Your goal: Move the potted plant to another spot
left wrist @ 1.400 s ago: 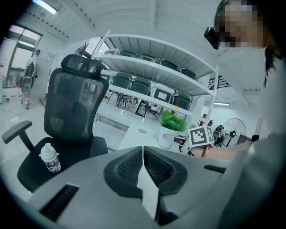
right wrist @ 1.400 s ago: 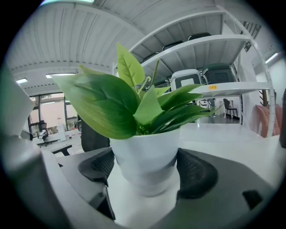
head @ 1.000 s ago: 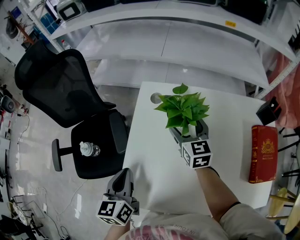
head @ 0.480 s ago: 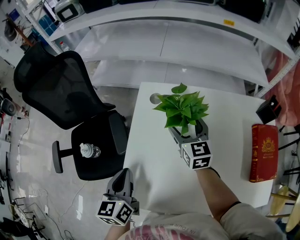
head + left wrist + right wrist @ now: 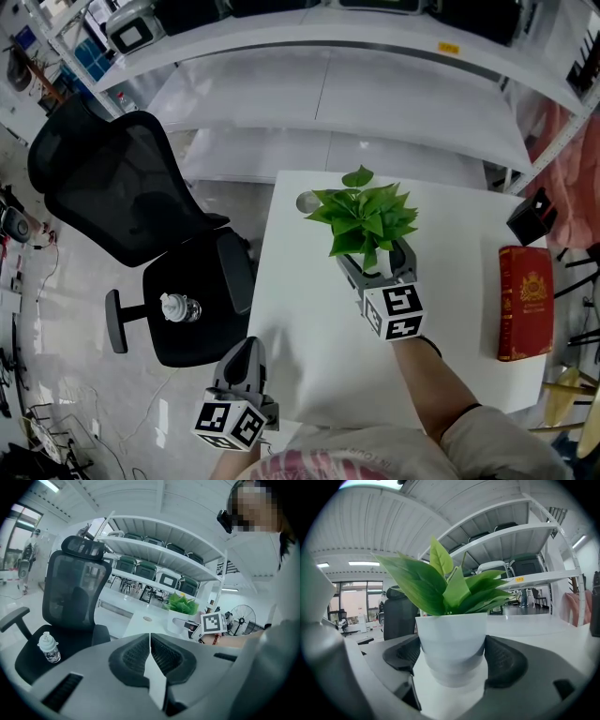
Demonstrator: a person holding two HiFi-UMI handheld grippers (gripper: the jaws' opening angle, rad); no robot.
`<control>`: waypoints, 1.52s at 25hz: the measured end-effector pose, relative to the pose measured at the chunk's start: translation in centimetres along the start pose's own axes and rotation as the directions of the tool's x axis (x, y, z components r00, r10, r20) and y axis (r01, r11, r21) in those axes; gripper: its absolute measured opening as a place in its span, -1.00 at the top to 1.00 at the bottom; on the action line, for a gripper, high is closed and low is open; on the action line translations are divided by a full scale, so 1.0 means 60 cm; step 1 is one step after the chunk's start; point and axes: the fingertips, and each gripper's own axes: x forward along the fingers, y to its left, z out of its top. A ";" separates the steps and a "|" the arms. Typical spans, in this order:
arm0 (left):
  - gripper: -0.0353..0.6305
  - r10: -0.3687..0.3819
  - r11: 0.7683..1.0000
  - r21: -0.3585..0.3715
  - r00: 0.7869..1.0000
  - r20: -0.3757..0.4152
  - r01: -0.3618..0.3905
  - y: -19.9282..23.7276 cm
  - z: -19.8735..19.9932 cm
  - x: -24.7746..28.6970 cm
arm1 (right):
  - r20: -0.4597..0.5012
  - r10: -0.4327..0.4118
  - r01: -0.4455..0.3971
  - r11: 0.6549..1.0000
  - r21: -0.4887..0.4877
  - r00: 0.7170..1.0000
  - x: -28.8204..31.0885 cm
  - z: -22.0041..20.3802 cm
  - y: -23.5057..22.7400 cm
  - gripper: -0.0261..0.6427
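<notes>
From the head view I could see the potted plant [image 5: 364,220] only as a spread of green leaves over the far middle of the white table [image 5: 300,309]. The leaves hid the pot itself. The right gripper [image 5: 373,255] reached in from the near side with a jaw on each flank.

The right gripper view settled what the head view could not. The white pot [image 5: 451,641] sat squarely between the dark pads [image 5: 404,654], which bore on both its sides, so the claw was clamped on it. I could not tell whether the pot's base touched the tabletop.

The left gripper [image 5: 247,345] hung off the table's near left corner. Its own view showed the jaws pressed together with nothing between them. That view also caught the plant from the side, with the right gripper's marker cube [image 5: 213,623] just beside it.

Only the head view showed the red book [image 5: 525,305] lying at the table's right edge. The black office chair [image 5: 141,216] stood to the left with a small bottle [image 5: 176,306] on its seat.
</notes>
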 end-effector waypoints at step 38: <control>0.82 -0.374 0.923 0.122 0.926 0.054 0.366 -0.189 0.057 -0.038 | 0.237 -0.251 0.260 0.966 -0.006 0.938 -0.339 0.148 -0.030 -0.40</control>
